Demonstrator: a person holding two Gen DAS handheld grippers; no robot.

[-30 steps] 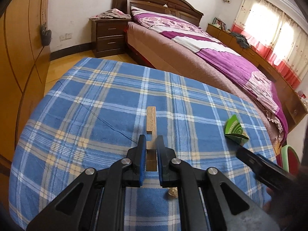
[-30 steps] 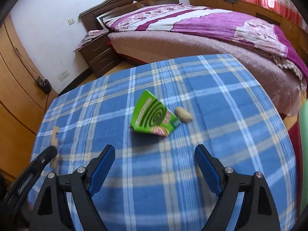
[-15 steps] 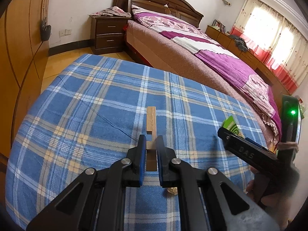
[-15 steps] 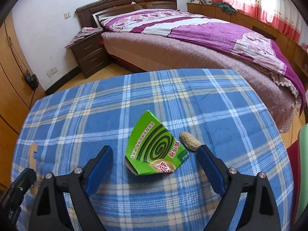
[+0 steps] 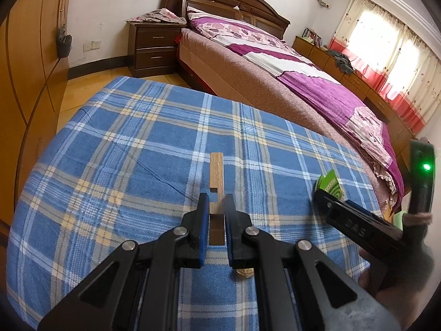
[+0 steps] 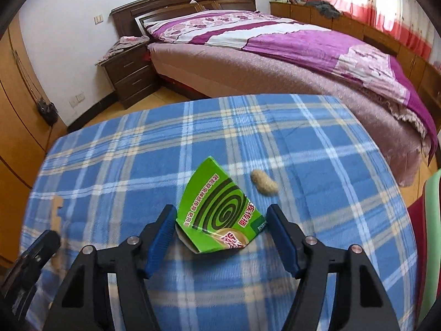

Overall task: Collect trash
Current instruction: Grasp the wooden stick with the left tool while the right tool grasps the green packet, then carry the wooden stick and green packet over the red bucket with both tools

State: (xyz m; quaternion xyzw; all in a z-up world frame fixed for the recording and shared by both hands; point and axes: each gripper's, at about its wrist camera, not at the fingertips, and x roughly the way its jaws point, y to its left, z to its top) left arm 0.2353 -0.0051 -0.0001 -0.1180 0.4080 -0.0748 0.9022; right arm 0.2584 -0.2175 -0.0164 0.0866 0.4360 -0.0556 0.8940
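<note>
From my left wrist camera, my left gripper (image 5: 215, 207) is pinched tight on a notched strip of wood (image 5: 216, 176), which sticks out forward past the blue pads over a counter (image 5: 124, 165) draped in a blue plaid cloth. A peanut shell (image 5: 244, 272) lies on the cloth just under this gripper. To the right, my right gripper (image 5: 341, 215) comes in from the edge with a green light glowing on its body, and a green mosquito-coil box (image 5: 329, 183) peeks out just beyond its tip. Beyond the counter stands a bed (image 5: 275, 82) with a purple cover and a dark wooden nightstand (image 5: 154, 47). From my right wrist camera, my right gripper (image 6: 220, 230) is spread, and its jaws have just been closing in on the flattened green mosquito-coil box (image 6: 217, 209), which lies on the plaid cloth between them; its left corner sits right against the left pad, and I cannot tell whether the right pad touches it. A whole peanut (image 6: 264, 182) rests on the cloth just beyond the box, to the right. At the far left, the wood strip (image 6: 57, 209) shows above the dark tip of my left gripper (image 6: 41, 244).
</note>
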